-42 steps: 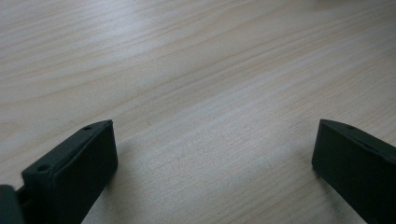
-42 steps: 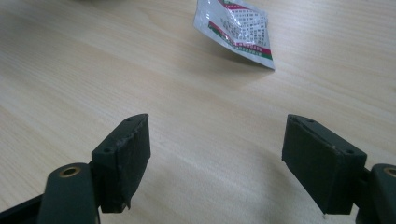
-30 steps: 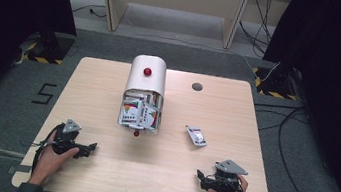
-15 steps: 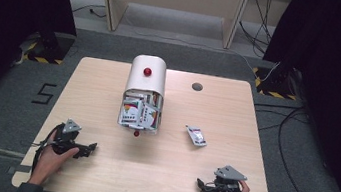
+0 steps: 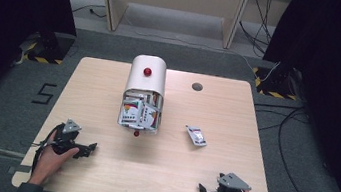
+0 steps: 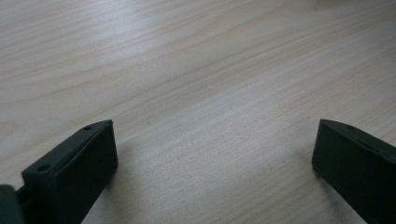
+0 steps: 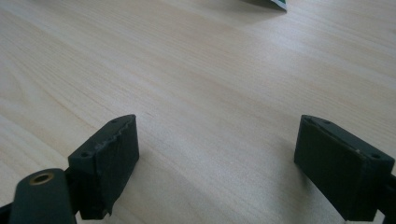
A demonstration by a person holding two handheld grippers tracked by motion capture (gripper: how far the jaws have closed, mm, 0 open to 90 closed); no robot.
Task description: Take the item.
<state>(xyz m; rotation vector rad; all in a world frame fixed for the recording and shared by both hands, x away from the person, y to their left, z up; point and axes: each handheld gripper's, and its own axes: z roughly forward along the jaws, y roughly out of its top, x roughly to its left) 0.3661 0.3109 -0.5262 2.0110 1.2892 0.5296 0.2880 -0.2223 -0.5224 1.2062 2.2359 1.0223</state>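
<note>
A white round-topped box (image 5: pixel 145 87) with a red knob lies mid-table, its front flap (image 5: pixel 138 117) open toward me and several colourful packets inside. One small white packet (image 5: pixel 195 135) lies loose to its right; its green-edged corner (image 7: pixel 268 3) shows at the top of the right gripper view. My left gripper (image 5: pixel 86 149) rests at the near left, held by a hand, open over bare wood (image 6: pixel 212 140). At the near right edge my right gripper (image 5: pixel 203 191) is also open, with nothing between its fingers (image 7: pixel 217 135).
The wooden table (image 5: pixel 236 115) has a dark round hole (image 5: pixel 197 86) at the back right. Black curtains flank both sides, and cables lie on the floor to the right. A "5" mark (image 5: pixel 43 93) is on the floor at left.
My right gripper has slid back toward the table's near edge. The left gripper, the box and the loose packet have stayed put.
</note>
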